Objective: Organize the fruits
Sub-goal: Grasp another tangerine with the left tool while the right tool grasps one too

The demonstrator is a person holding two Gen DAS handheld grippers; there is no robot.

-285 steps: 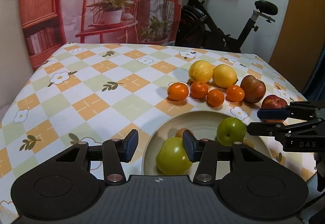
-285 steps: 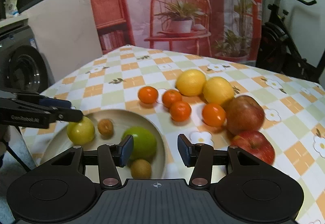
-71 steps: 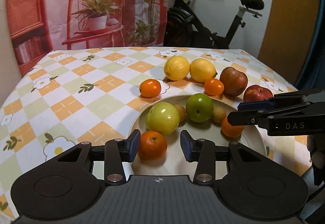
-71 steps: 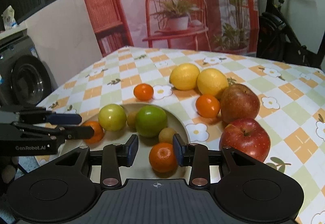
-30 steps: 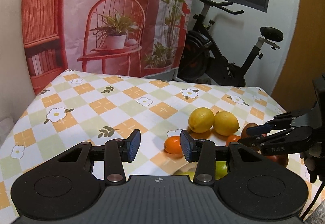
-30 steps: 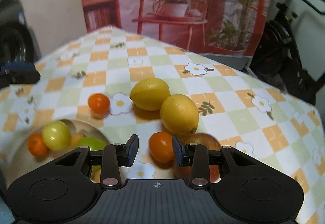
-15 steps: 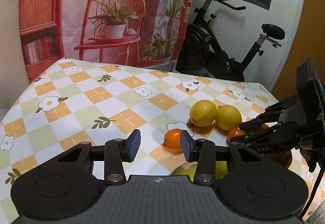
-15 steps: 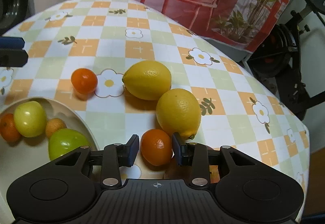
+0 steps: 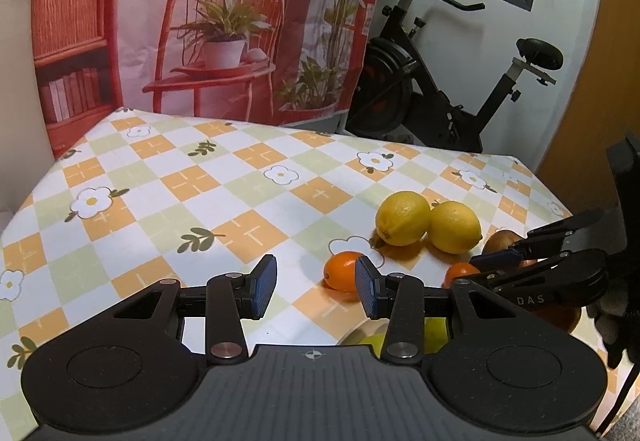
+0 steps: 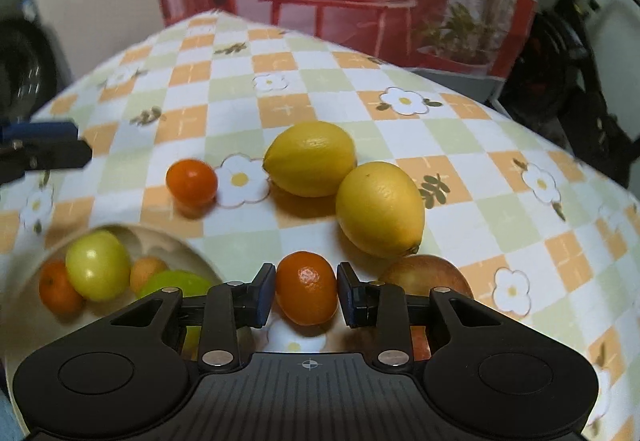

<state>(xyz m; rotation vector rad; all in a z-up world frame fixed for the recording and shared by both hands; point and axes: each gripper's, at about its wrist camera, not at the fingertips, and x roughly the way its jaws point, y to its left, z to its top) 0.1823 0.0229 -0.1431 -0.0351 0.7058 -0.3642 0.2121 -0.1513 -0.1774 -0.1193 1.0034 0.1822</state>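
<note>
Jaws of the left gripper (image 9: 316, 291) stand wide apart with nothing between them; in the left wrist view it has risen and tilted up since a couple of seconds back, when it hung low over the plate (image 9: 360, 333) with an orange between its fingers; now only a sliver of the plate's rim shows under the right finger, so that orange looks delivered and this hand is free. One small orange (image 9: 340, 273) lies on the tablecloth (image 9: 168, 201) just beyond the plate, partly behind the right finger; two lemons (image 9: 428, 223) sit touching each other farther from the plate; the right gripper (image 9: 496, 265) reaches in low from the right, over another orange (image 9: 460, 273).

From the right wrist view, the right gripper (image 10: 306, 293) has closed in on an orange (image 10: 306, 293) over the last second; its pads now sit flush against both sides of the fruit, clamped or very nearly so, which I judge to be the start of the next carry to the plate (image 10: 120, 231). It points steeply down, the orange just to the right of the plate, beside an apple (image 10: 424, 273) on the far side from the plate. On the plate lie an orange, two green fruits and a small tan one; the lone orange (image 10: 192, 181) beyond the plate is untouched; the left gripper (image 10: 44, 149) shows at the frame's left edge, above the plate.
</note>
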